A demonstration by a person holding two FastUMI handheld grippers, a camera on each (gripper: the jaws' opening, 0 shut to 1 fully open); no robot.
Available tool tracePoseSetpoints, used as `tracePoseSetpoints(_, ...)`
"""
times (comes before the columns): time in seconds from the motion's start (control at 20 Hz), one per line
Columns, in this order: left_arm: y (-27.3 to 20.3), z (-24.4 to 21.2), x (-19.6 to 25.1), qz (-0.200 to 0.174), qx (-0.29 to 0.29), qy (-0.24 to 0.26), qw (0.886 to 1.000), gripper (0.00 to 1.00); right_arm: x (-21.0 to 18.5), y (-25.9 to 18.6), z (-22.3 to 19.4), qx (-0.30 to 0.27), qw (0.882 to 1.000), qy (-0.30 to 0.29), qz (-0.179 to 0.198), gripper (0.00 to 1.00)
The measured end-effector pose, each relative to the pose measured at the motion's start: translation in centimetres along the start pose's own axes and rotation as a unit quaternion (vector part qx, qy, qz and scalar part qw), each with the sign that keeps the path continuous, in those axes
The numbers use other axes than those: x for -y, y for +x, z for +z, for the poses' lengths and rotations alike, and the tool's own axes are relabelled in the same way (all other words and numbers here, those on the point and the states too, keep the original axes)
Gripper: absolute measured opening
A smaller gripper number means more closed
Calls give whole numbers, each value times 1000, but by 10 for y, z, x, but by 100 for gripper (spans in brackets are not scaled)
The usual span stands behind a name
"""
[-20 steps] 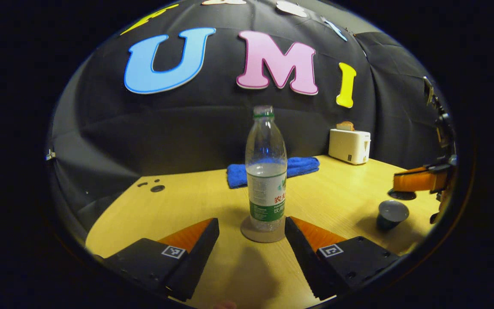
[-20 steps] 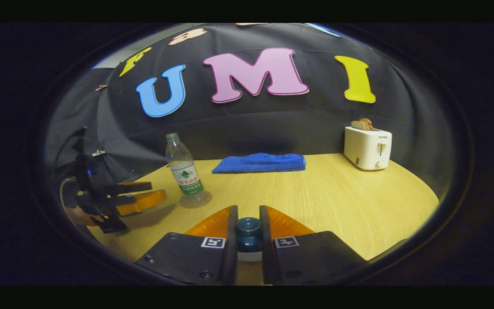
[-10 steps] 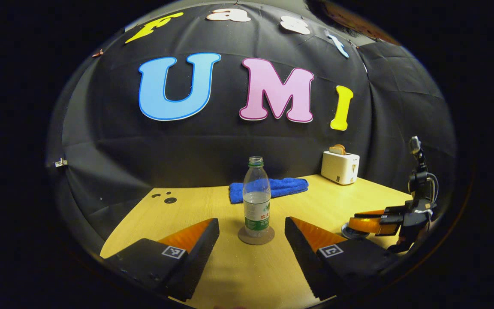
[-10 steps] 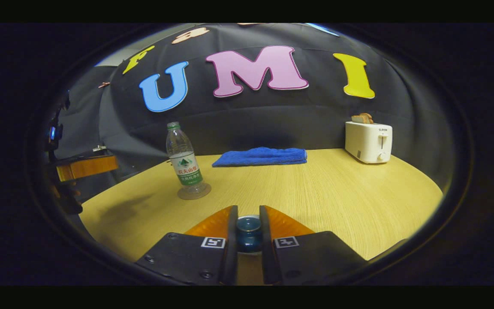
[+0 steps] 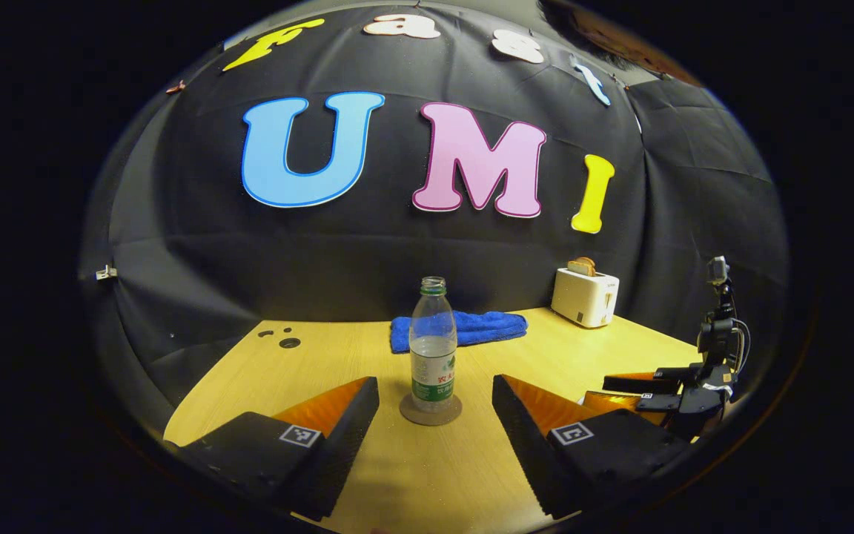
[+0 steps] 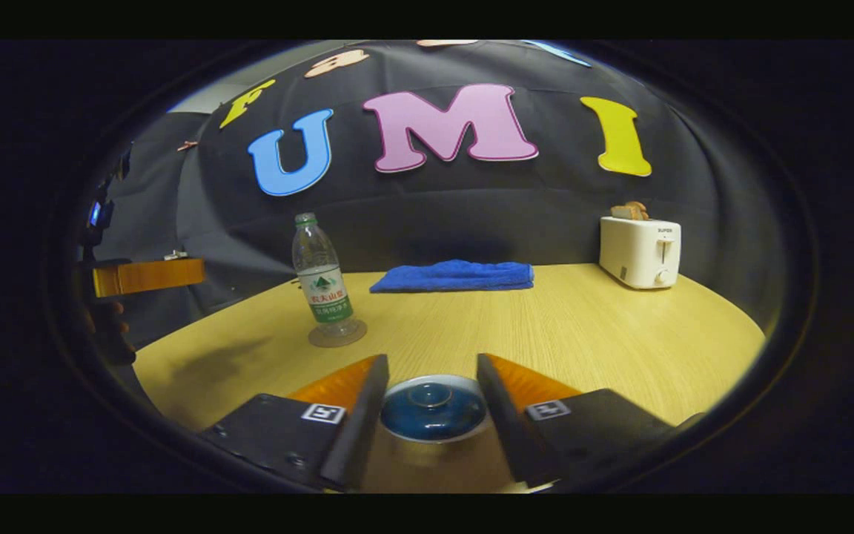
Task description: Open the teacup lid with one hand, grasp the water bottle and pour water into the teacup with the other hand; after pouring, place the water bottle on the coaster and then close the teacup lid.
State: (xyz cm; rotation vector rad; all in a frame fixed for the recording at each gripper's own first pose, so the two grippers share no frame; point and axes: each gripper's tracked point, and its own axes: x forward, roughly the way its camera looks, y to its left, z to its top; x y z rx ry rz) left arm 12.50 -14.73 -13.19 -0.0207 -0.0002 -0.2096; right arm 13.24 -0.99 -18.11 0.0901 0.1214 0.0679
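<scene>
We see R gripper fingers apart, blue lid btwn, untouched. L gripper fingers spread; water bottle upright on coaster beyond.

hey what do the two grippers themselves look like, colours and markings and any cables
Both match: the left gripper and the right gripper have wedge-shaped fingers, black on the outside and translucent orange inside, with a small square black-and-white marker on each black base. Seen from the left gripper view, the right one carries a black upright mount with looping cables.
</scene>
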Motion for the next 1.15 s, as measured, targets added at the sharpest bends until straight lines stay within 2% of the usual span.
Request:
tracePoseSetpoints(0.05,-2,4,2,0,0,-2,1000,97,1,-2,8,3,1000,1,-2,82)
tracePoseSetpoints(0.1,-3,8,3,2,0,-5,1000,97,1,-6,21,7,1000,1,0,84)
tracePoseSetpoints(0.2,-7,20,6,10,6,-9,1000,97,4,-17,51,23,1000,-6,-8,100)
tracePoseSetpoints(0.35,-18,40,9,25,11,-15,1000,96,8,-36,98,39,999,-27,-16,99)
tracePoseSetpoints(0.5,-35,66,3,62,16,-5,998,96,14,-58,143,47,997,-57,-31,99)
tracePoseSetpoints(0.6,-53,86,-2,102,17,-3,995,96,13,-73,171,54,996,-52,-37,99)
tracePoseSetpoints(0.75,-74,114,-4,140,36,-10,989,96,6,-99,211,75,996,-33,-40,99)
tracePoseSetpoints(1.0,-98,132,1,159,39,-20,986,96,-5,-138,252,109,992,-51,-39,99)
tracePoseSetpoints(1.15,-107,139,2,150,49,-28,987,96,-9,-160,269,139,987,-62,-54,99)
